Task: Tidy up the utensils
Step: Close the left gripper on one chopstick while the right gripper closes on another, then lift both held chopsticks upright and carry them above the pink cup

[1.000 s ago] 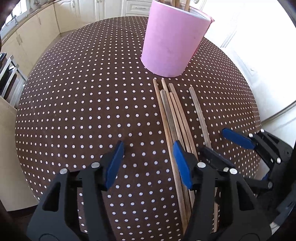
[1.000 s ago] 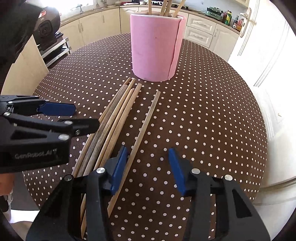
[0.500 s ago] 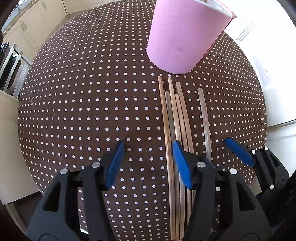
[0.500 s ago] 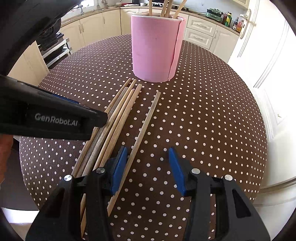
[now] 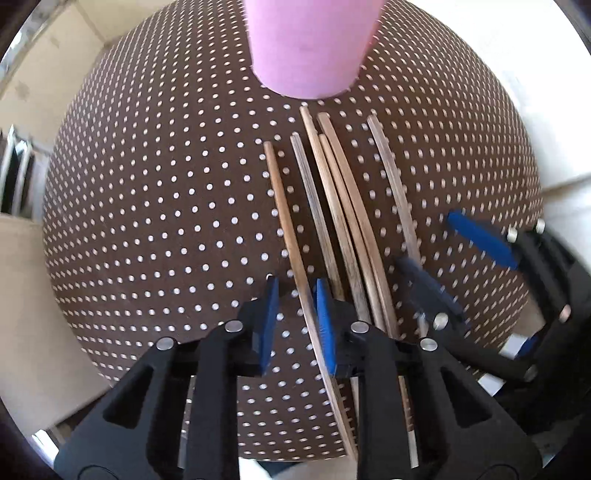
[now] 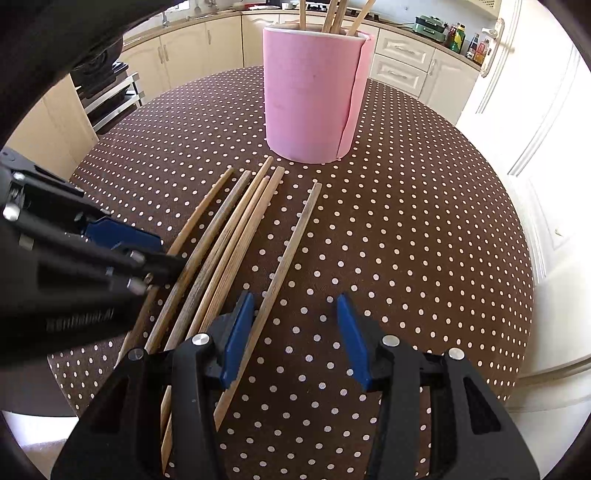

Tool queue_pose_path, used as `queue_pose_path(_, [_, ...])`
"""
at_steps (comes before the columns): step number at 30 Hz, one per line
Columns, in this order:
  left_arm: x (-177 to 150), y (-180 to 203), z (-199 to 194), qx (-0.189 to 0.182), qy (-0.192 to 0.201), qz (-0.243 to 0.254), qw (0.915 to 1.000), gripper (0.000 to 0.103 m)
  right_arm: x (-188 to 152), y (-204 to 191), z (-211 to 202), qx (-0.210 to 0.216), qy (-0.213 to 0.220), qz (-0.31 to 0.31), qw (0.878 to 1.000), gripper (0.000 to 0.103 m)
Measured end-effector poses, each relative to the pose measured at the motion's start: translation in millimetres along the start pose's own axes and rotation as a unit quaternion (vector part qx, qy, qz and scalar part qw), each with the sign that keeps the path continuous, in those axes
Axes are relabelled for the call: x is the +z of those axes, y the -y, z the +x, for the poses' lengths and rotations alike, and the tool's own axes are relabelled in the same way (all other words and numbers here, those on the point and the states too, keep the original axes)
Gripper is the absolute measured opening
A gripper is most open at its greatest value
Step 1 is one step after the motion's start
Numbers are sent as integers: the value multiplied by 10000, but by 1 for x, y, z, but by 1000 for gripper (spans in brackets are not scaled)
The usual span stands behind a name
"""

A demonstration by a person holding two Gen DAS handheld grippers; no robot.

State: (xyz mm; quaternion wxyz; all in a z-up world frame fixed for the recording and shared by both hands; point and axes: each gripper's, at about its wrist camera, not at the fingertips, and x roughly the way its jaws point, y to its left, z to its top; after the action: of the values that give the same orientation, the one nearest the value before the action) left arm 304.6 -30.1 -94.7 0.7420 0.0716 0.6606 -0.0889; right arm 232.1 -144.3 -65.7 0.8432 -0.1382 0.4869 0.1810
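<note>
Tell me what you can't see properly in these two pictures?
- Pink cup: the left wrist view's top edge cuts off its rim.
- Sticks in the cup: the right wrist view's top edge cuts off their tips.
- Near ends of the chopsticks on the table: hidden under the left gripper.
- Right gripper: blurred in the left wrist view.
- Bottles: too small to read.
</note>
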Motion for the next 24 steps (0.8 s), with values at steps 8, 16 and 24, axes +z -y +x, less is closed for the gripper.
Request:
queue_pose_path(8, [-2,-9,3,-468,310,-488,9972,17,-5,-4,-5,199,-146,-281,9993,22])
queue_pose_path(16, [-35,-21,8,-753,1314,-509,9872,7,-1,2,-2,204,-216,-93,9995,5])
queue_pose_path(24, [-72,-44,10,-927,2036,-556,9731,6,-2,13,-5,388,-40,251,9989,4])
